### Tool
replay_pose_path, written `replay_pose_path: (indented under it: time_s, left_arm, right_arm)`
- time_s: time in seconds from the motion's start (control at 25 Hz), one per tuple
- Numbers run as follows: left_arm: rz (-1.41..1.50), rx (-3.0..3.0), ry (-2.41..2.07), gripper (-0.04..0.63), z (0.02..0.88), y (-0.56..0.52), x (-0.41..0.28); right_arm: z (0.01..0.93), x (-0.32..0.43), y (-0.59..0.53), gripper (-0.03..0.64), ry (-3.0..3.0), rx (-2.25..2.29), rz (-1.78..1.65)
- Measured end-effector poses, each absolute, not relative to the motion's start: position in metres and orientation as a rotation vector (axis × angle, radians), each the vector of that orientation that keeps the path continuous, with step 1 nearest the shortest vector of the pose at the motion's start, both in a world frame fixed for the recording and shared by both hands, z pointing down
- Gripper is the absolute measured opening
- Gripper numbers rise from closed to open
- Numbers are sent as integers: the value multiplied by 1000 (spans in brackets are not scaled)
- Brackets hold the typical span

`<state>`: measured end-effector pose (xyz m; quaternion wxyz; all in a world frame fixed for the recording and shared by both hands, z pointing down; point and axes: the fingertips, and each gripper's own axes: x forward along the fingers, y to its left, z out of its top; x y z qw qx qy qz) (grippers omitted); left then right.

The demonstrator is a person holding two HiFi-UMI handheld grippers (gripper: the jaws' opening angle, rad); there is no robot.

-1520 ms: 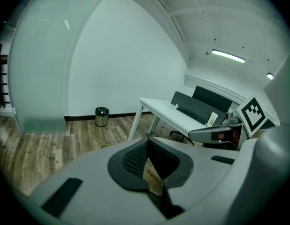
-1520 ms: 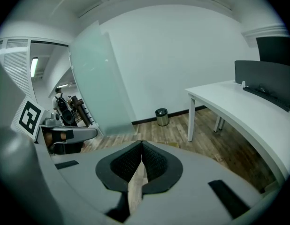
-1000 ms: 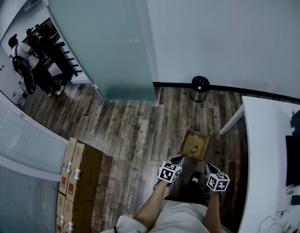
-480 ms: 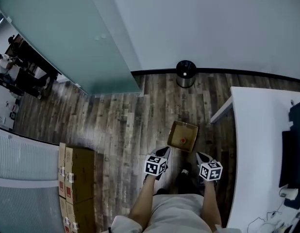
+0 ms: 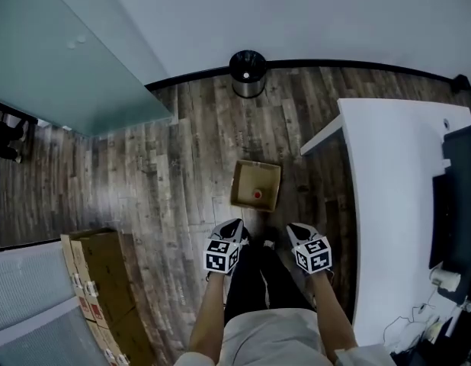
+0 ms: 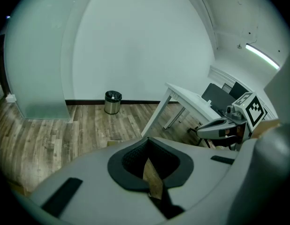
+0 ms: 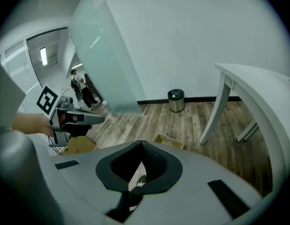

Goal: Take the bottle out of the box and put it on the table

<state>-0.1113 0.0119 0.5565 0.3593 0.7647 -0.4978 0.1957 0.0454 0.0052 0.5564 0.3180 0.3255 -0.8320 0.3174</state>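
An open cardboard box [image 5: 245, 177] sits on the wooden floor, and inside it stands a bottle with a red cap [image 5: 257, 195]. Both grippers hang just short of the box's near edge. My left gripper [image 5: 232, 227] is at its near left, my right gripper [image 5: 295, 230] at its near right. Each is shut with nothing between the jaws. In the left gripper view the left gripper's [image 6: 149, 144] jaws meet along a seam. In the right gripper view the box's rim [image 7: 169, 142] peeks over the shut right gripper [image 7: 141, 146]. The bottle is hidden in both gripper views.
A white table [image 5: 395, 204] stands to the right of the box, its leg [image 5: 321, 136] angled toward it. A black-topped metal bin [image 5: 248, 73] stands by the far wall. Stacked cardboard cartons [image 5: 98, 280] lie at the lower left. A frosted glass partition [image 5: 60, 67] fills the upper left.
The person has stepped closer: box, bin and table have shifted toward the picture's middle. Both grippers have moved forward and down with the person, staying shut. The people at far left have left view.
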Motion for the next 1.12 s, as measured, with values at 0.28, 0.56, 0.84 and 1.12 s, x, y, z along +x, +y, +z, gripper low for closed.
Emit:
replay_pose_path:
  time_s: [0.28,0.56,0.84,1.12]
  left_arm:
    - [583,1991,-1198,14,611,14,-120]
    - [491,1883,-1207,14,668,14,-143]
    - [573,1957,-1147,14,751,5,-133]
    - [635,2055,-1005,14,808,-1,-129]
  right_arm:
    - [624,30,-9,38,-2134,883,867]
    - [681,16,2,40,-2071,946,891]
    - [757,4,5,41,-2042,972,890]
    - [822,0,-20,54,-2046,929,792]
